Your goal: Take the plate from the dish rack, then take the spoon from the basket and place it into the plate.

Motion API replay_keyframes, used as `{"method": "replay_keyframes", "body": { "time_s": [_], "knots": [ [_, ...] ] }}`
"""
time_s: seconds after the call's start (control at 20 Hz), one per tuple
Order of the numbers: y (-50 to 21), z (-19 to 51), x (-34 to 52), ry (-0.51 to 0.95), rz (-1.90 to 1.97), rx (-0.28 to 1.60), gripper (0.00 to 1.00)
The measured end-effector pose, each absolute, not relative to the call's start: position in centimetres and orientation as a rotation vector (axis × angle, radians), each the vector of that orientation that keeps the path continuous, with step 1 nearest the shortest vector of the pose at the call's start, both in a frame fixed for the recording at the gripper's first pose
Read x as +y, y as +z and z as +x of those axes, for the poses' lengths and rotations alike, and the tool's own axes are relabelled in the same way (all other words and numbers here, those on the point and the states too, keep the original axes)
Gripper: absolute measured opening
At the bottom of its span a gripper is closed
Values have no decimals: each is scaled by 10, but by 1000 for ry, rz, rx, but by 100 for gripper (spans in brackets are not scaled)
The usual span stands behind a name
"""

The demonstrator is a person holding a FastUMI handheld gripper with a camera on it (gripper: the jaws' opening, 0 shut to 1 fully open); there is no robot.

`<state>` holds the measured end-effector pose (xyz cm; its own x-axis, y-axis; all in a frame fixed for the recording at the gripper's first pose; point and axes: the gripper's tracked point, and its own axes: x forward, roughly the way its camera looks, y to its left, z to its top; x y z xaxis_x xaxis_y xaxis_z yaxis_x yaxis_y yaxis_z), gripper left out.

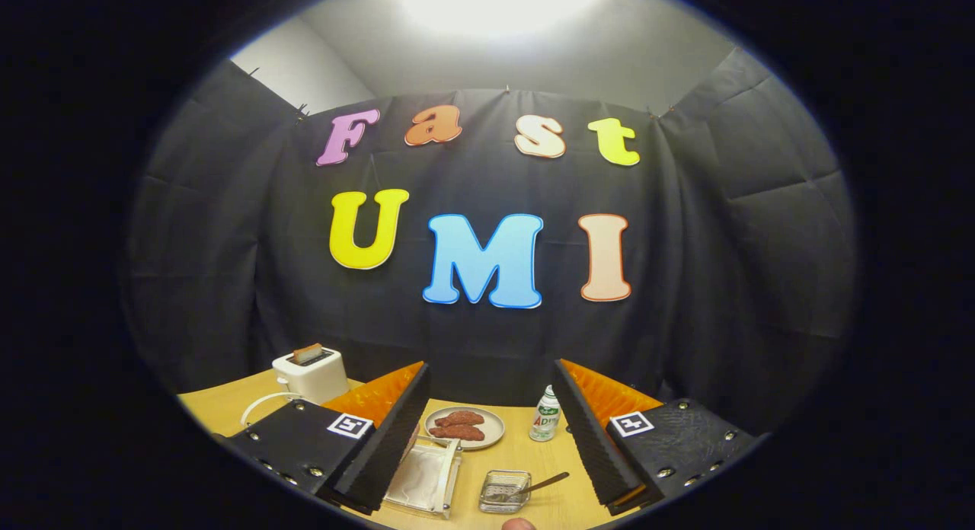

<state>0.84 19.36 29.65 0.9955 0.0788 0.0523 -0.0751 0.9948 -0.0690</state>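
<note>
Gripper view: jaws (487, 439) spread wide, nothing held; black ribbed pads with orange backing, a square black-and-white marker tag on each finger block. Fingers (381, 446) hover above the wooden table (548, 507).

Writing: the small bottle (545, 416) has a green-and-white label with red letters, too small to read reliably.

Between the jaws, from the table's near edge back: the wire basket (504, 490) sits near the near edge, roughly midway between the fingers, with the spoon (537, 486) in it, handle sticking out over the rim toward the right finger. Just left of the basket, beside the left finger's inner face, is the dish rack (426, 477) with a pale item in it; whether that is the task's plate I cannot tell. Farther back, a round plate (465, 427) with two brown food pieces (459, 426) on it, apart from the rack. Bottle stands right of that plate, close to the right finger.

Beyond the left finger, by the table's far left corner, a white toaster (311, 374) with a slice up in the slot, white cord looping on the table.

A fingertip (519, 524) shows at the table's near edge.
</note>
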Motion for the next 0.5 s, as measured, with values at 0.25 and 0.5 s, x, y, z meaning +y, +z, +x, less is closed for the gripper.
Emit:
{"method": "replay_keyframes", "body": {
  "time_s": [0.25, 0.5],
  "knots": [
    [270, 33, 232, 112, -8, 133, 98],
    [236, 55, 262, 141, -8, 372, 98]
  ]
}}
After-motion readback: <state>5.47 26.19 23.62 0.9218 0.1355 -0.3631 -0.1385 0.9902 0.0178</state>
